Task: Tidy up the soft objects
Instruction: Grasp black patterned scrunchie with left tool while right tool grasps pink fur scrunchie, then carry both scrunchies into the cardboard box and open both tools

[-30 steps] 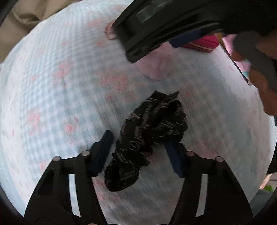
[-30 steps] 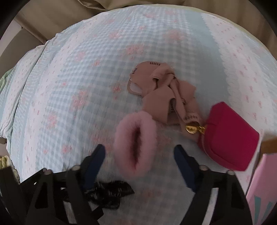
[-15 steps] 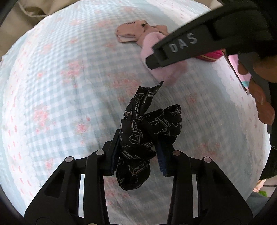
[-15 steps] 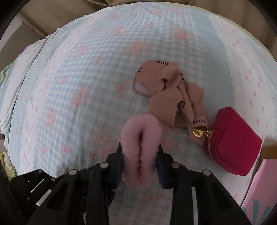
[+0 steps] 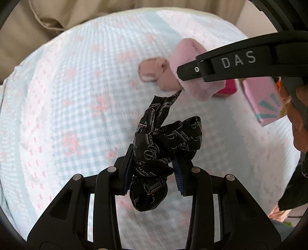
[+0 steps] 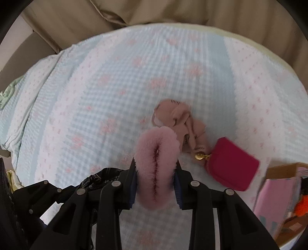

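Observation:
My left gripper [image 5: 154,173] is shut on a black printed scarf [image 5: 163,142], bunched and lifted above the bed. My right gripper [image 6: 156,182] is shut on a fluffy pink scrunchie [image 6: 156,153], also lifted; the scrunchie also shows in the left wrist view [image 5: 192,77] under the right gripper's arm. A beige fabric piece [image 6: 181,119] and a magenta zip pouch [image 6: 231,165] lie on the bed beyond the right gripper. The scarf shows at the lower left of the right wrist view [image 6: 100,177].
The bed has a light blue and pink checked cover [image 6: 115,86]. A pink box [image 5: 265,100] stands at the right edge, also in the right wrist view [image 6: 275,202], with a cardboard box [image 6: 284,169] behind it. Beige bedding [image 6: 134,11] lies at the far side.
Both grippers closed on their items, the left on the scarf, the right on the scrunchie, and lifted them off the bed.

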Motion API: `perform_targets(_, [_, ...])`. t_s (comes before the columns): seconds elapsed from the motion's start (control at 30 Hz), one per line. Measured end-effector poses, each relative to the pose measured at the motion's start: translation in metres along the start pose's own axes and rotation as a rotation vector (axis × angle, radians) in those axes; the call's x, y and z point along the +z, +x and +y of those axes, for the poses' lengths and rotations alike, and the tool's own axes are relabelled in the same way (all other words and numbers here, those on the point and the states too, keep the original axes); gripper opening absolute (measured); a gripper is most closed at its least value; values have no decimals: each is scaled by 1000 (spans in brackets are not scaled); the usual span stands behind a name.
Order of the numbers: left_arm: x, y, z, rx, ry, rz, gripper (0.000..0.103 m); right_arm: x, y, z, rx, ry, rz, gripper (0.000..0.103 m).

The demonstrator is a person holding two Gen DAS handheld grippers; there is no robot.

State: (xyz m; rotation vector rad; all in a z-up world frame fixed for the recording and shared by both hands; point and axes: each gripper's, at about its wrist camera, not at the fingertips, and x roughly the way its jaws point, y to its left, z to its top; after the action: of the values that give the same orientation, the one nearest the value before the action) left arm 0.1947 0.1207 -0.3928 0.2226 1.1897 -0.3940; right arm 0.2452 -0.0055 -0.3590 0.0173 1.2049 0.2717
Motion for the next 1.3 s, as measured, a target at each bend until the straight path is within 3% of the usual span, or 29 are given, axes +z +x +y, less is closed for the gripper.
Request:
perform_targets(0.33, [31, -94, -29, 4, -77, -85, 33, -2, -118, -21, -1, 25, -106, 30])
perform_targets(0.73, [80, -194, -118, 8, -91, -202, 33, -44, -246, -95, -20, 107, -200, 30])
perform_targets(1.07, [123, -201, -223, -61, -39, -244, 33, -81, -295, -202, -117, 204, -231, 30])
perform_targets(1.3, [157, -165, -291, -122, -3, -205, 33, -97, -299, -270, -147, 274, -205, 30])
